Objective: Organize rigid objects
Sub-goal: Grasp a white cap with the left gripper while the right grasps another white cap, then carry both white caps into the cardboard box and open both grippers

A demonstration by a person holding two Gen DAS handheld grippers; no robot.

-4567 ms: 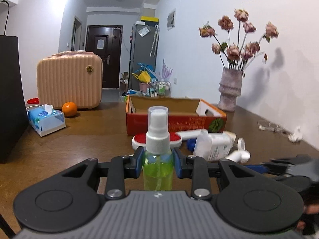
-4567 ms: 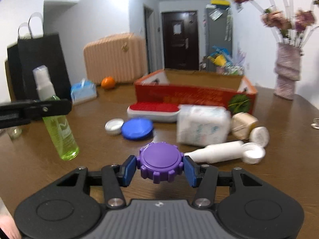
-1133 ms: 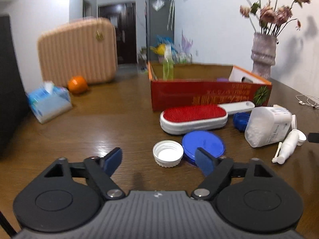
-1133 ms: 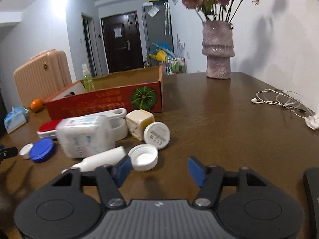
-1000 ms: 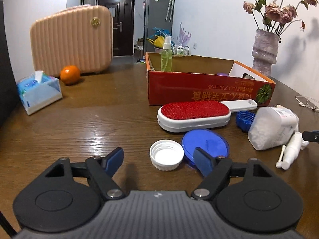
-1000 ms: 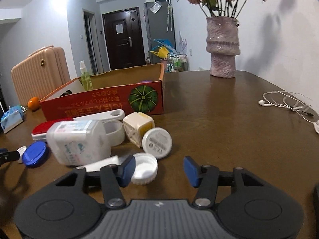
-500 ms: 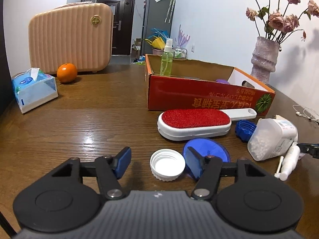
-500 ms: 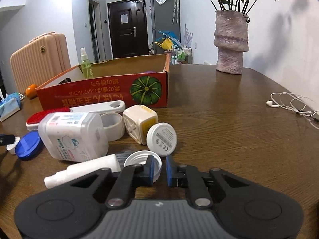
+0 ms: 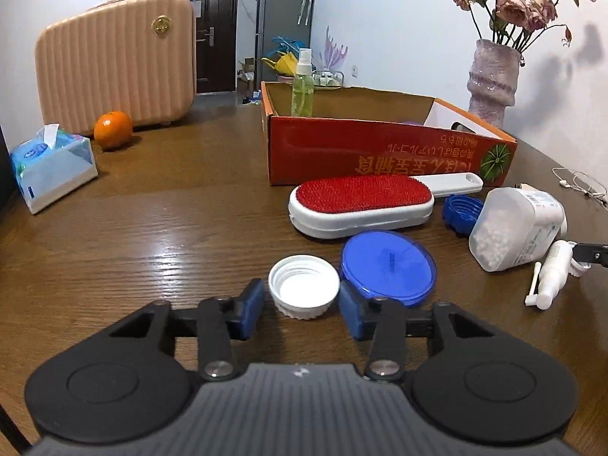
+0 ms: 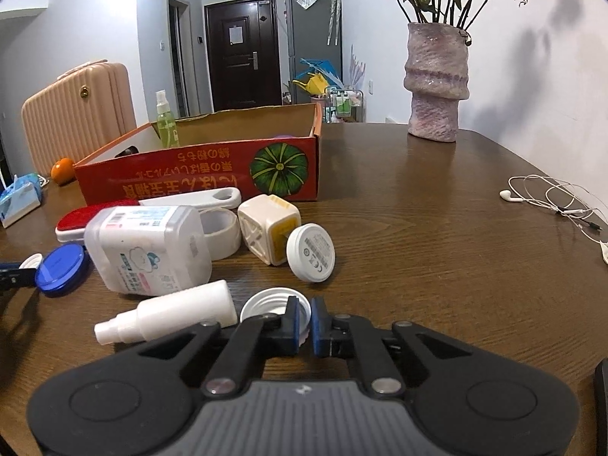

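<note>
here your left gripper (image 9: 300,309) has just been closing around the light, stiff white cap (image 9: 304,288); your right gripper (image 10: 303,321) pinches the near rim of another cap (image 10: 271,304).

White cap (image 9: 303,289): open side up, on table, beside blue lid (image 9: 387,262).
Second white cap (image 10: 271,306): open side up, rim pinched.
Red box (image 9: 380,148): holds upright green spray bottle (image 9: 303,87).

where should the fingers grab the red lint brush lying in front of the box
Across the white body of the red lint brush, pinching its two long sides from above. It lies flat, bristles up, long and narrow, so the short width likely fits best. Come from the near side: the box stands close behind and the blue lid sits just in front.
</note>
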